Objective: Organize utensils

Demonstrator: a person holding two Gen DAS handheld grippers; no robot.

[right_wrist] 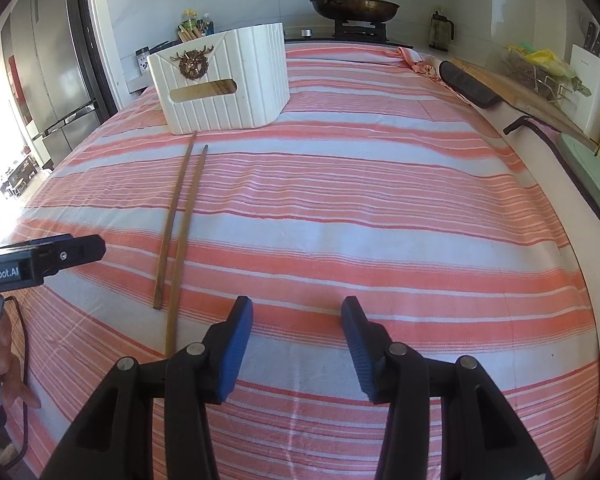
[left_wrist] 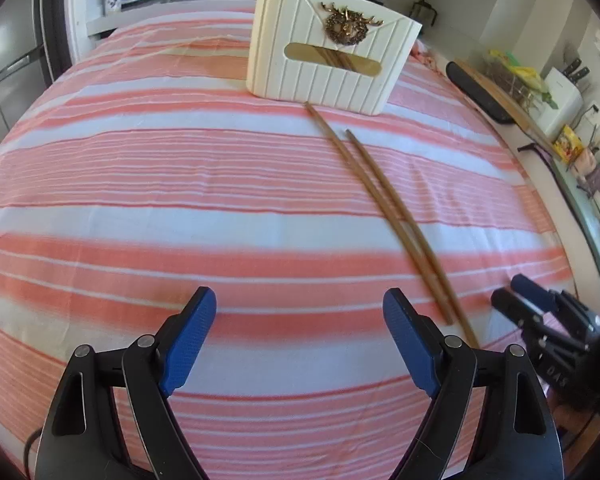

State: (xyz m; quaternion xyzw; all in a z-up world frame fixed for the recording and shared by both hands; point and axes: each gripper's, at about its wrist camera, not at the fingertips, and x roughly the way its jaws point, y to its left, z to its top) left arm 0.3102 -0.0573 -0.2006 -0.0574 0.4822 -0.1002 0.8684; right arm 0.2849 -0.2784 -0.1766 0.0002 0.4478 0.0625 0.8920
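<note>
Two brown wooden chopsticks (left_wrist: 384, 208) lie side by side on the striped cloth, running from the holder toward me; they also show in the right wrist view (right_wrist: 180, 224). A white ribbed utensil holder (left_wrist: 332, 52) with a gold stag emblem stands at the far side and holds several chopsticks; it shows in the right wrist view too (right_wrist: 224, 80). My left gripper (left_wrist: 300, 340) is open and empty, left of the chopsticks' near ends. My right gripper (right_wrist: 298, 344) is open and empty, right of the chopsticks.
A pink-and-white striped cloth (right_wrist: 380, 200) covers the table. A frying pan (right_wrist: 354, 6) sits on a stove behind. A black object and a cutting board (right_wrist: 500, 88) lie along the right counter with a knife block. A fridge (right_wrist: 56, 68) stands at left.
</note>
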